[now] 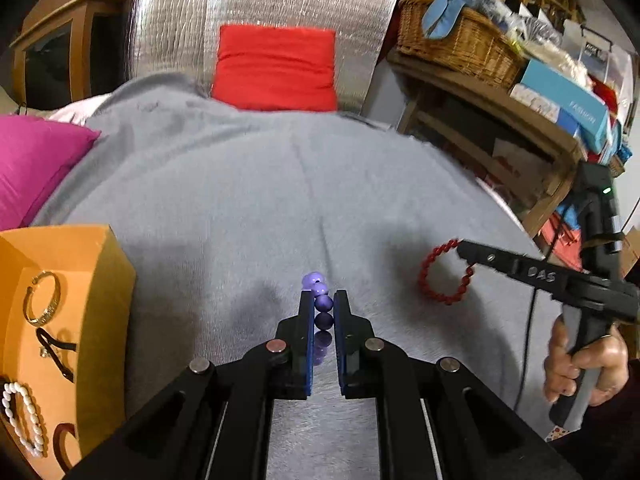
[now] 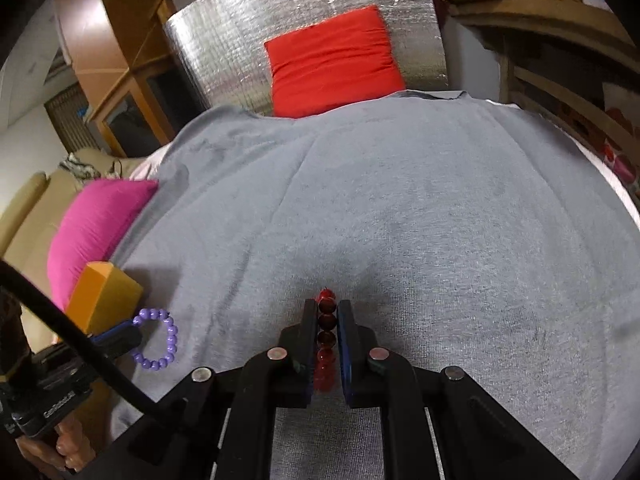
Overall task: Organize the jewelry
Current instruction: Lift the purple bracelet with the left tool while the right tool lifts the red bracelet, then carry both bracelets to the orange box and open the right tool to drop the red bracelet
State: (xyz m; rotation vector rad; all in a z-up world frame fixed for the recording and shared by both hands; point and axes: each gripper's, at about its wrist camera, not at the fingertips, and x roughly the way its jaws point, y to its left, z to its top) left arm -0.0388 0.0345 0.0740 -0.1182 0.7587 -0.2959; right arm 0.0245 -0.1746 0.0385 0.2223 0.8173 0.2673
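My left gripper (image 1: 323, 298) is shut on a purple bead bracelet (image 1: 320, 304) and holds it above the grey blanket; the bracelet also shows in the right wrist view (image 2: 158, 340), hanging from the left gripper (image 2: 120, 334). My right gripper (image 2: 326, 308) is shut on a red bead bracelet (image 2: 326, 328); in the left wrist view this bracelet (image 1: 442, 274) hangs from the right gripper (image 1: 464, 248). An orange box (image 1: 102, 280) at the left holds a gold bangle (image 1: 42, 298), a black cord piece (image 1: 56, 350) and a white pearl bracelet (image 1: 24, 416).
A grey blanket (image 2: 400, 200) covers the surface. A pink pillow (image 2: 96, 224) lies at the left, a red cushion (image 2: 332, 60) at the far end against silver foil. A wooden shelf with a wicker basket (image 1: 460, 40) stands at the right.
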